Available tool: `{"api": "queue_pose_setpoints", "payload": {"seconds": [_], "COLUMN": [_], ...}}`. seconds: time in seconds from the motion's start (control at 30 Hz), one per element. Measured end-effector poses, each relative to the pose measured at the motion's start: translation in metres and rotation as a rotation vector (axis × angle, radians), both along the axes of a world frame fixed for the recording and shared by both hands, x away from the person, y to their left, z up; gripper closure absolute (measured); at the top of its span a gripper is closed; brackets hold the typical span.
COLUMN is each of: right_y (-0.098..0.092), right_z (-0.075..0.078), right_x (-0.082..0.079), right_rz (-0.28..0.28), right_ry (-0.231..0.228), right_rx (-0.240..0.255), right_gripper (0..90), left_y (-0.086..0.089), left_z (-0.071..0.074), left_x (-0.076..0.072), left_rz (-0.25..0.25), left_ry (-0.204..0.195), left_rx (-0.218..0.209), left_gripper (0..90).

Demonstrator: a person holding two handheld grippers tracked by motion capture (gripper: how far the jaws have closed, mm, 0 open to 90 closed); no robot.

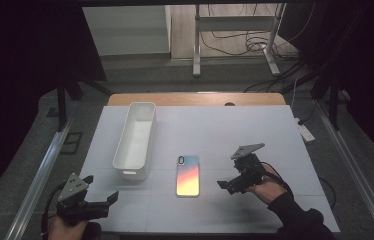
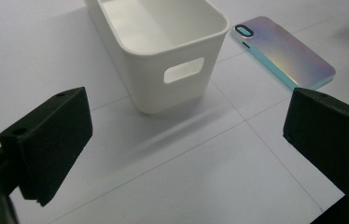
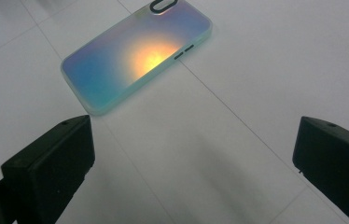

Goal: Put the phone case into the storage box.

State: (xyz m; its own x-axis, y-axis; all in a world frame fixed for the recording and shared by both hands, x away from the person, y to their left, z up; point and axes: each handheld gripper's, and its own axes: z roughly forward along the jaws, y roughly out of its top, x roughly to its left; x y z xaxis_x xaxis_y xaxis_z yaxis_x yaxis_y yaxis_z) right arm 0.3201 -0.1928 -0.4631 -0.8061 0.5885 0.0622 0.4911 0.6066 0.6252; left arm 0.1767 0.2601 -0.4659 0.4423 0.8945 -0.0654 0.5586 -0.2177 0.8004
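Step in hand: approach, as I judge it; the right gripper (image 1: 232, 181) faces the phone case (image 1: 188, 175) and nothing is picked up yet.
Right gripper: jaws spread wide, empty, just right of the phone case.
Left gripper (image 1: 102, 196): jaws spread, empty, left of the phone case and nearer the person.
Phone case, place: flat on the white table (image 1: 255, 135), just right of the white bin (image 1: 135, 140), apart from it.
Phone case, look: thin, iridescent blue-to-orange back, pale mint rim, dark camera cut-out at its far end.
Next move: probably closing across the case's thin edges; lying flat, it offers little to pinch.
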Motion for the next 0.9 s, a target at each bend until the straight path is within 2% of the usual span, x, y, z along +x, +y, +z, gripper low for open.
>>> {"api": "queue_pose_setpoints", "payload": {"seconds": [0.23, 0.57, 0.9], "right_y": [0.009, 0.023, 0.039], "right_z": [-0.002, -0.003, -0.005], "right_x": [0.002, 0.005, 0.009], "right_rz": [0.014, 0.047, 0.081], "right_ry": [0.018, 0.008, 0.019], "right_rx": [-0.006, -0.012, -0.022], "right_gripper": [0.0, 0.0, 0.0], "left_y": [0.0, 0.0, 0.001], "left_z": [0.0, 0.0, 0.0], "left_x": [0.0, 0.0, 0.0], "left_rz": [-0.001, -0.002, -0.003], "left_ry": [0.001, 0.001, 0.002], "left_rx": [0.001, -0.001, -0.003], "left_gripper": [1.8, 1.7, 1.8]}}
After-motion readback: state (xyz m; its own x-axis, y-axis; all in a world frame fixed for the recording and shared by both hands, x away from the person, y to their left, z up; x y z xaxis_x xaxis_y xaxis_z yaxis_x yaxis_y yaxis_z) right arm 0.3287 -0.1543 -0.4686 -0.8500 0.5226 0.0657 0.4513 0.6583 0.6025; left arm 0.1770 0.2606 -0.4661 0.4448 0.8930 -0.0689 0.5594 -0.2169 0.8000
